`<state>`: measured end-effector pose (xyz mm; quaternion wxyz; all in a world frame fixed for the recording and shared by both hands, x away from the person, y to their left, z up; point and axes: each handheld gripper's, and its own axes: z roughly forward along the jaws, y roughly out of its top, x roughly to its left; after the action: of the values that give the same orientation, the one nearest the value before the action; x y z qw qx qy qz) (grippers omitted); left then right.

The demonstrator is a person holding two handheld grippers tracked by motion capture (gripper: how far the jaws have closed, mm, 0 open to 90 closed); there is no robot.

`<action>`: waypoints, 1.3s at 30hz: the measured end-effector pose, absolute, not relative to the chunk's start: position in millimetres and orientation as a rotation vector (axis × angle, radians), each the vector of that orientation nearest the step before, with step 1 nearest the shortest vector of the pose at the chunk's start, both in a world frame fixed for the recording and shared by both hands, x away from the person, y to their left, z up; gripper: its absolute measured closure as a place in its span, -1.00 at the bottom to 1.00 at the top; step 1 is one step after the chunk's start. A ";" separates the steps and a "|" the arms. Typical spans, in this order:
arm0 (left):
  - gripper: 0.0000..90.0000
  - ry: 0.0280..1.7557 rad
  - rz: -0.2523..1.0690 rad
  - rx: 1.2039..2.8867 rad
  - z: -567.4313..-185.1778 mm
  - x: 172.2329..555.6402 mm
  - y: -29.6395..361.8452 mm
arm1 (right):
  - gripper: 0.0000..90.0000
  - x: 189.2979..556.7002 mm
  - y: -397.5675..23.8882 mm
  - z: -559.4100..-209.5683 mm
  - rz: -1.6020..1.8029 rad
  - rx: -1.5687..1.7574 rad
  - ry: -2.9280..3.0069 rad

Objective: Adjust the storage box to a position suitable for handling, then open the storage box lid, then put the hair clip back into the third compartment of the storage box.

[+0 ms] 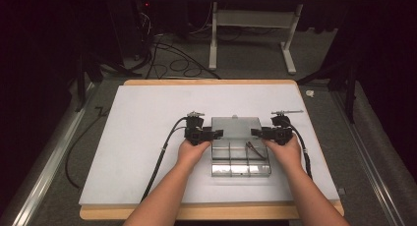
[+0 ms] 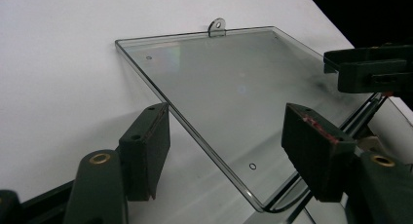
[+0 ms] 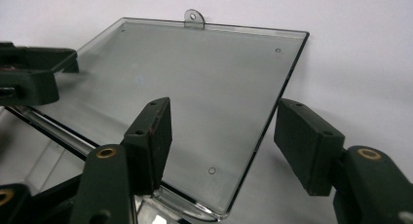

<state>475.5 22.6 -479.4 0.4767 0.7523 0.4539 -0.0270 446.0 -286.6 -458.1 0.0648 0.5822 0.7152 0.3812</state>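
Hands bring the left claw (image 1: 215, 133) and right claw (image 1: 257, 132) to opposite side edges of a clear compartment box (image 1: 240, 162) lying mid-desk (image 1: 147, 137), its lid (image 1: 236, 127) swung open and lying back.

Left claw (image 2: 229, 158) view: jaws gape astride the lid's (image 2: 229, 87) edge, clamping nothing. Slick, thin plastic could slide out of a shallow bite.

Right claw (image 3: 224, 146) view: likewise open astride the opposite edge of the lid (image 3: 195, 87). Uneven closing could twist the lid at its hinge.

One clear plastic box (image 1: 241, 159) with one open lid (image 1: 235, 127) lies on one tabletop (image 1: 147, 118). Two claws, left claw (image 1: 217, 133) and right claw (image 1: 255, 132), flank the lid at nine and three o'clock. Two hands hold them.
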 end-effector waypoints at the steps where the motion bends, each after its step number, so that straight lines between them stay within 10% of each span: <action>1: -0.22 1.111 -0.072 1.834 -479.9 475.6 23.0 | -0.13 446.5 -288.0 -459.4 1.165 1.768 2.157; 39: -0.17 1.105 -0.169 1.787 -486.0 480.4 23.6 | -0.19 455.4 -294.0 -470.8 1.310 1.836 2.156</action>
<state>480.4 23.6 -486.0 0.4942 0.7369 0.4559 -0.0699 455.4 -294.0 -470.8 0.0109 0.5883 0.6910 0.4198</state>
